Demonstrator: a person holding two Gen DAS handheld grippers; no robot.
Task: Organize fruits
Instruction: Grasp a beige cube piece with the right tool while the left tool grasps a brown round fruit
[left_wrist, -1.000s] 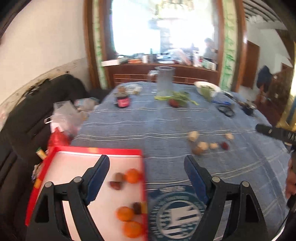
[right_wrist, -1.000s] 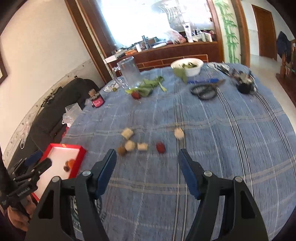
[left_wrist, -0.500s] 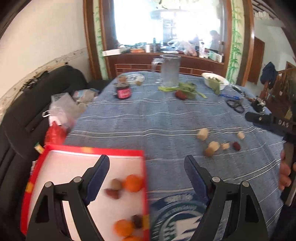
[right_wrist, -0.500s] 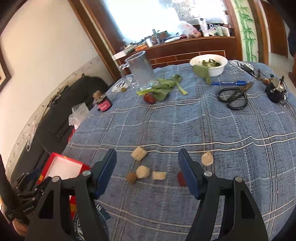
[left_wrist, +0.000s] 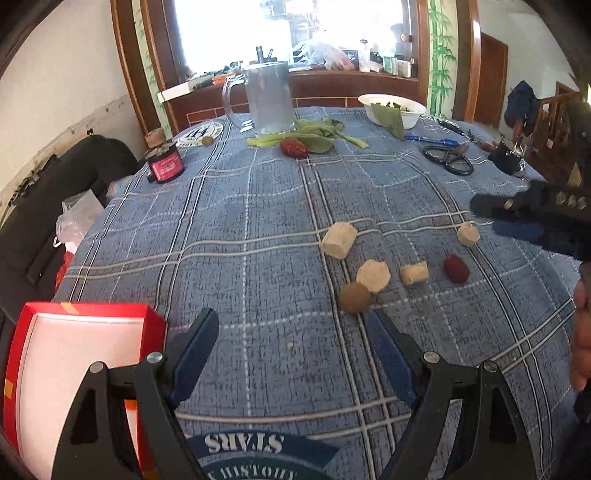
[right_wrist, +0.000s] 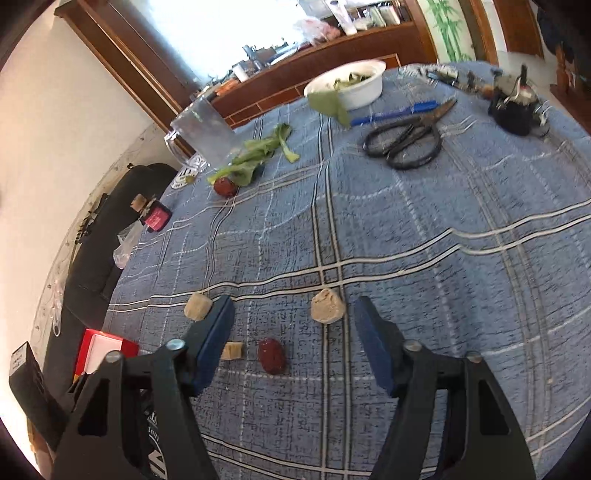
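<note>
We worked over a blue plaid cloth (left_wrist: 258, 229) covering the table, with the red box (left_wrist: 77, 317) at its near left edge, only white floor showing in what the left view caught of it. Far back stood a jug (left_wrist: 267, 98), a white bowl (right_wrist: 351, 86) and scissors (right_wrist: 406, 140), none of them ours to move. Our left gripper (left_wrist: 291, 354) hung wide and empty above bare cloth, right of the box. Our right gripper (right_wrist: 293, 339) was equally wide and empty, low over the loose fruit near the middle: a red date (right_wrist: 271, 356) lay between its fingers, a pale chunk (right_wrist: 327, 306) just beyond, a small cube (right_wrist: 232, 350) by the left finger. To take the date cleanly, we judged we should lower straight, keep the left finger off the cube, and close across the date's narrow width. The brown ball (left_wrist: 354, 297) and other pale pieces waited nearby.
</note>
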